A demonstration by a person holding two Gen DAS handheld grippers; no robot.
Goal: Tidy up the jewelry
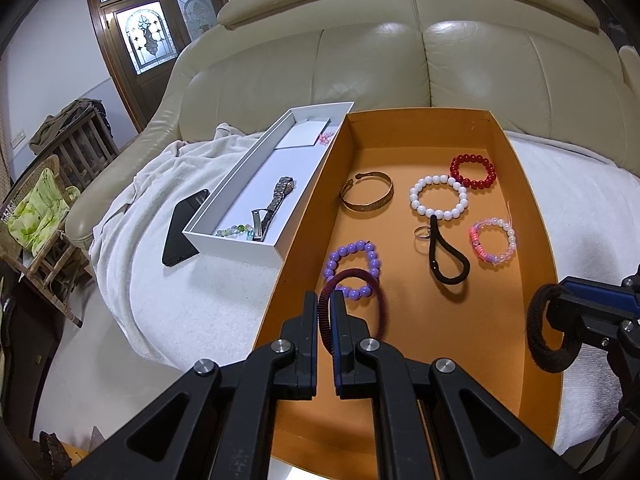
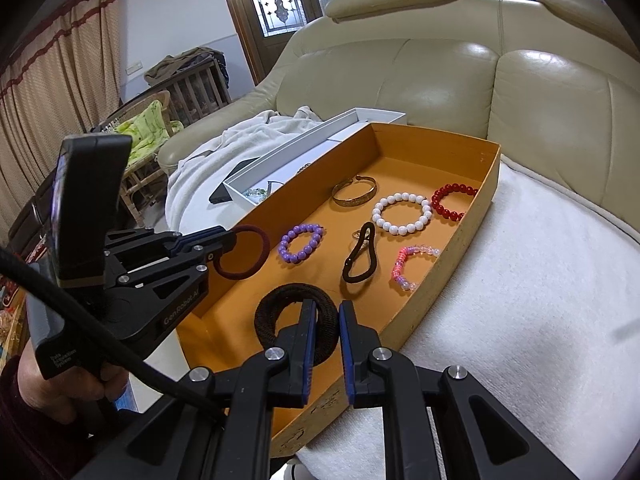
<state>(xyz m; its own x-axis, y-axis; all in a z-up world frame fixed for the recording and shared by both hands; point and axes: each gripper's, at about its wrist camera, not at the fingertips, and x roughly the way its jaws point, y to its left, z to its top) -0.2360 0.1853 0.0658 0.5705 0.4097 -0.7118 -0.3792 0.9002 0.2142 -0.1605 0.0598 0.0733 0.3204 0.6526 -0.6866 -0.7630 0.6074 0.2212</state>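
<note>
The dark red ribbed elastic hair band (image 1: 352, 304) is clamped between the nearly closed fingers of the left gripper (image 1: 324, 312); its loop stands on edge above the orange cardboard tray (image 1: 400, 136), partly hiding the purple bead bracelet (image 1: 354, 264) just ahead. The right gripper (image 2: 328, 320) has its left finger threaded through a thick black fabric hair tie (image 2: 296, 320); whether the narrowly parted jaws pinch it cannot be told. Beyond lies a thin black elastic loop (image 2: 360, 258), its long axis pointing away from the grippers.
</note>
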